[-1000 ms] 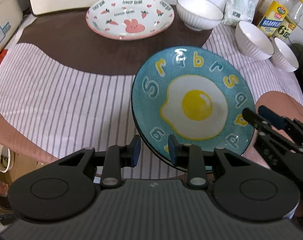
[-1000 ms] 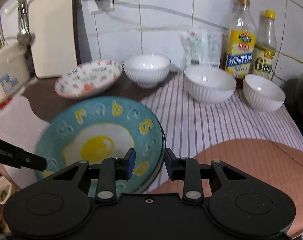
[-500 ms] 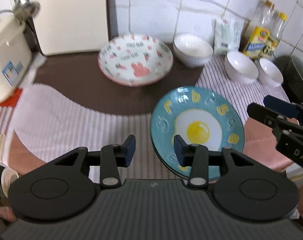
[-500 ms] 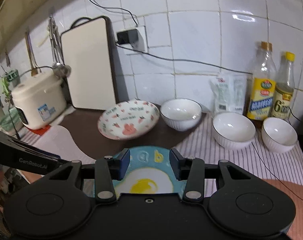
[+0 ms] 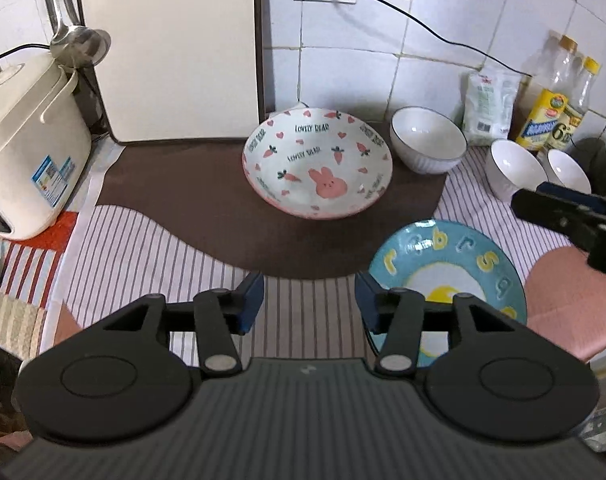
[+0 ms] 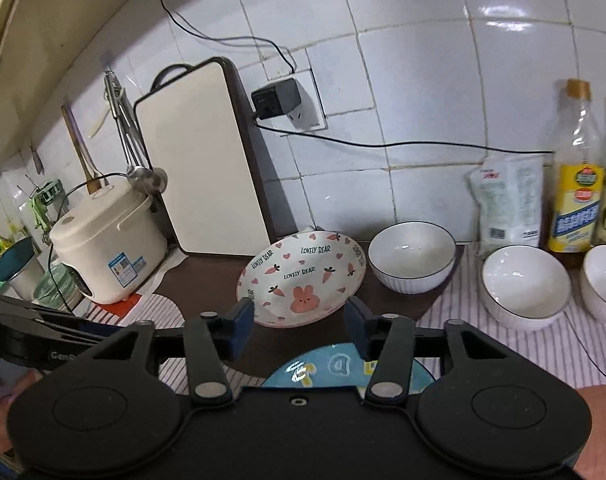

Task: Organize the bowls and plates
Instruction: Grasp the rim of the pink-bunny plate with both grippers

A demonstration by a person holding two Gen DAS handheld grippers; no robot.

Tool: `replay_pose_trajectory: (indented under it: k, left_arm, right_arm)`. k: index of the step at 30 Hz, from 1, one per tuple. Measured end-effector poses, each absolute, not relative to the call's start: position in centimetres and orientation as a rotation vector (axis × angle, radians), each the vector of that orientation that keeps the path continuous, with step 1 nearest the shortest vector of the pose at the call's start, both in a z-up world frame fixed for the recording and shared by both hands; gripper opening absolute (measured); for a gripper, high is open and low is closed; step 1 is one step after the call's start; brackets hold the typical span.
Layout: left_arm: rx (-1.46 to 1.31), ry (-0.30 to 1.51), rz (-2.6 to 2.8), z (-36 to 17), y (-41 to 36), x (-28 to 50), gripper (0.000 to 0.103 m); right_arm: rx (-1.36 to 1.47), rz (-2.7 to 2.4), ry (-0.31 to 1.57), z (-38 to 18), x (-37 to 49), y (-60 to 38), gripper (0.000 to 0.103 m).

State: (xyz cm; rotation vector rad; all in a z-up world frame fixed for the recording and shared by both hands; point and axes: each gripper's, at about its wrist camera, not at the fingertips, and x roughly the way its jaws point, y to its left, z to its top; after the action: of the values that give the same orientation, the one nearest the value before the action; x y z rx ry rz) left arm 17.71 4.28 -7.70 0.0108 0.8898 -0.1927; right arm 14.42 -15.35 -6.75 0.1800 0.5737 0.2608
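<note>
left gripper [image 5: 309, 300] spread wide holding nothing, right gripper [image 6: 299, 326] wide too, egg plate [image 5: 451, 276] at 4 o'clock, bunny plate [image 5: 317, 166] at 12

Bare striped cloth [image 5: 143, 248] is left free on the left. The back is blocked by the cutting board [image 5: 171, 48] and rice cooker [image 5: 27, 148]; the right is crowded by three white bowls [image 5: 427, 144] and bottles [image 5: 551, 96].
</note>
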Motion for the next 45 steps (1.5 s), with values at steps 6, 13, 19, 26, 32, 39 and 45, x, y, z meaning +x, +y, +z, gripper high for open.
replay_pose_trajectory:
  k: [6,13,19,26,32,39,45]
  left_arm:
    - [-0.016,0.851,-0.22,-8.7,5.2,21.5,0.063]
    - [-0.091,0.826,-0.203,-12.0,7.0,26.4,0.068]
    - [-0.142,0.824,-0.158,-15.4,8.4,30.0,0.073]
    - [-0.219,0.869,-0.128,-19.0,10.0,34.6,0.073]
    - [-0.16,0.87,-0.151,-20.3,9.2,36.8,0.071]
    - [-0.147,0.866,-0.211,-21.1,8.2,37.7,0.025]
    - [-0.183,0.866,-0.206,-21.0,8.2,37.4,0.025]
  right_arm:
    - [0.241,0.269,0.622,-8.5,18.6,-15.1,0.072]
    - [0.365,0.25,0.687,-12.3,23.8,-15.4,0.074]
    - [0.451,0.178,0.758,-16.0,27.6,-15.9,0.074]
    - [0.49,0.124,0.827,-19.0,31.5,-15.7,0.074]
    - [0.499,0.13,0.856,-20.5,33.1,-15.2,0.075]
    - [0.487,0.142,0.862,-20.9,34.1,-14.7,0.038]
    - [0.444,0.1,0.837,-21.2,33.9,-14.8,0.018]
